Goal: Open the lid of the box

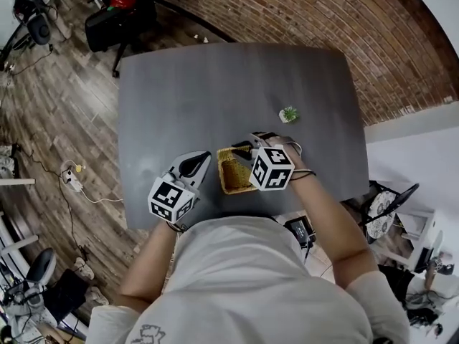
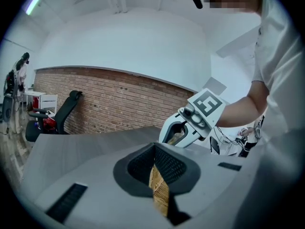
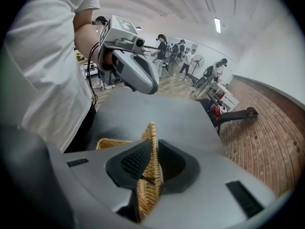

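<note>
While left tongs (image 2: 158, 182) pinch the wicker box (image 1: 231, 175) rim and right tongs (image 3: 147, 173) the lid (image 3: 151, 140), a marker cube (image 1: 271, 168) hides the box's three-o'clock side.

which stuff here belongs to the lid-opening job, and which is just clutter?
Job:
box, held by left gripper
lid, held by right gripper

Clutter:
plant on table
chair
power strip on floor

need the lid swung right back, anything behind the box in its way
Nothing visible does. The lid is in the right gripper; the only other thing, a small plant, stands apart, farther back to the right.
</note>
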{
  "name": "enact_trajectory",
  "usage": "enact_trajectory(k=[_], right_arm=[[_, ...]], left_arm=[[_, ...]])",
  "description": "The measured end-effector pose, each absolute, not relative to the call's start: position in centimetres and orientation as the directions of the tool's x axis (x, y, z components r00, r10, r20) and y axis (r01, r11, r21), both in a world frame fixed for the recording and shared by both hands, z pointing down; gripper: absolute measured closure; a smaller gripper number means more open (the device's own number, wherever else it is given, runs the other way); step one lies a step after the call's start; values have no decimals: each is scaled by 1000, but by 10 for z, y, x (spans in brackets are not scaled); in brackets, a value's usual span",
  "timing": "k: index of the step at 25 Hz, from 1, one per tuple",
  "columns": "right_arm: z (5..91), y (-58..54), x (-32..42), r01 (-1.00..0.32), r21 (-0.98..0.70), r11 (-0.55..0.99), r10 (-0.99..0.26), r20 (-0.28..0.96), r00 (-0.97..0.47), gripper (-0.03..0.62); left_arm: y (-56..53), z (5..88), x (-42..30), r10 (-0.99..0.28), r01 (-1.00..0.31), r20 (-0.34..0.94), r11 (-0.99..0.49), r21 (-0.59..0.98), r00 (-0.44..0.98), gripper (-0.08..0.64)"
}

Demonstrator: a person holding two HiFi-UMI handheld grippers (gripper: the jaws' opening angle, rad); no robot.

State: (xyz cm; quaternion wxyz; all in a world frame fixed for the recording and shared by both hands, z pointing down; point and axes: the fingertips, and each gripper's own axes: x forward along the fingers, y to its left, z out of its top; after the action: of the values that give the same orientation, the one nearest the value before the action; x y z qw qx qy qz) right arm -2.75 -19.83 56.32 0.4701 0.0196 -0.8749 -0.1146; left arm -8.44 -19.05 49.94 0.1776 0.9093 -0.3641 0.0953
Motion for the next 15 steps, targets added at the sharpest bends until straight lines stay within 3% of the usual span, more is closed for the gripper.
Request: enact_trajectory(k=[15], right_arm=[[590,-258,-42,124,69,990,10,837,-547,535]], left_arm=[[-219,522,-83,-662,-748,348,-603,277,663,549]])
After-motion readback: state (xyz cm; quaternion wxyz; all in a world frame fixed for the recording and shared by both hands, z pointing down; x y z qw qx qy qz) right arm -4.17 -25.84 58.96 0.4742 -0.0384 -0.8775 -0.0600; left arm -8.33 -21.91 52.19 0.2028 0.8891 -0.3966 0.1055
